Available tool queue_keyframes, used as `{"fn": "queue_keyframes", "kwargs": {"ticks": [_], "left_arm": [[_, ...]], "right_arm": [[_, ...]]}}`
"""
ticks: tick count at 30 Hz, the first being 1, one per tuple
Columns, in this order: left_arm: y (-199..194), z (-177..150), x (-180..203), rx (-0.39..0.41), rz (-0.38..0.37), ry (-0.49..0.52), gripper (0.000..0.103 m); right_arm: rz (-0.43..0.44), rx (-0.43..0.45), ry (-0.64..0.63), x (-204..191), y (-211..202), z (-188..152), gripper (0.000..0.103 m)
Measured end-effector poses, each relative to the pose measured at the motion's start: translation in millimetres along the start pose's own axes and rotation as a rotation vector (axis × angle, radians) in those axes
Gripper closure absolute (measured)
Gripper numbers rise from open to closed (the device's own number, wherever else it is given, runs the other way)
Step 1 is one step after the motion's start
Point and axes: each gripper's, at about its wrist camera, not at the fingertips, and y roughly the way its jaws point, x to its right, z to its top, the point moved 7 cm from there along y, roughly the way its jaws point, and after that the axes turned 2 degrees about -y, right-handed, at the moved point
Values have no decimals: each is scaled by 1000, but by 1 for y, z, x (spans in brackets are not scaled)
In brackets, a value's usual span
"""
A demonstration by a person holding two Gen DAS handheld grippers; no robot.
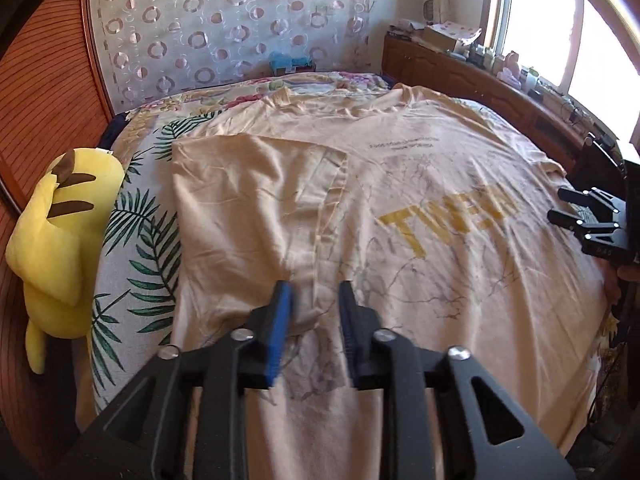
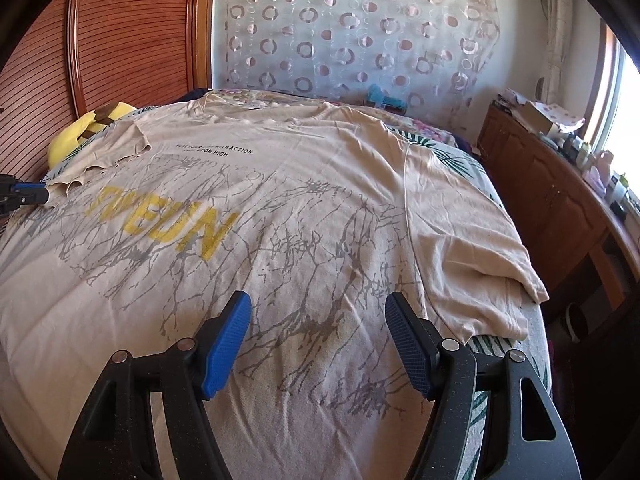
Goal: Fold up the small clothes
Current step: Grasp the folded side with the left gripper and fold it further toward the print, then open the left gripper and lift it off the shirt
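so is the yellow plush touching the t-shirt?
Apart. Left wrist view: leaf-print bedcover shows between yellow plush and t-shirt.

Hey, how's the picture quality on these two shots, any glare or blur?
Left wrist view: the window is blown out white, and the left tool's blue pad looks slightly motion-blurred. Right wrist view: the T-shirt print is sharp, with glare only at the window. Both bend heavily, with dark corners.
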Motion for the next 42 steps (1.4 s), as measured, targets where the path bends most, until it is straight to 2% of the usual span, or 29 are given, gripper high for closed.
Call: {"fn": "queue_keyframes", "kwargs": {"ticks": [2,4,5,6,7,13,21,25,30,34,36,38,42], "left_arm": [[-3,3,9,20,-13,14,59],[-4,6,20,35,-34,25,57],[-4,8,24,39,-42,25,47],[-3,10,28,46,-48,26,29],[-2,12,34,58,-61,29,23],[20,19,59,26,-82,59,22],[52,17,72,-44,-54,83,22],[54,17,74,-34,-40,98,21],[56,17,77,-40,-45,110,15],[57,17,77,-42,-47,109,14],[57,17,77,-41,-46,110,14],[57,17,77,-42,-47,109,14],[56,17,77,-42,-47,109,14]], "right_arm": [[1,-4,-1,0,0,1,32],[-1,-5,-4,-1,0,1,32],[-1,-5,-4,-1,0,2,32],[-2,-6,-3,0,0,2,32],[-2,-6,-2,0,0,2,32],[1,-4,6,1,0,1,32],[4,3,17,3,-1,1,32],[5,3,18,3,-1,1,32],[4,2,21,4,-1,1,32],[25,9,52,12,-4,2,32],[31,11,68,21,-6,2,32],[-8,10,83,41,-9,0,32],[-50,4,169,94,-12,-5,32]]}}
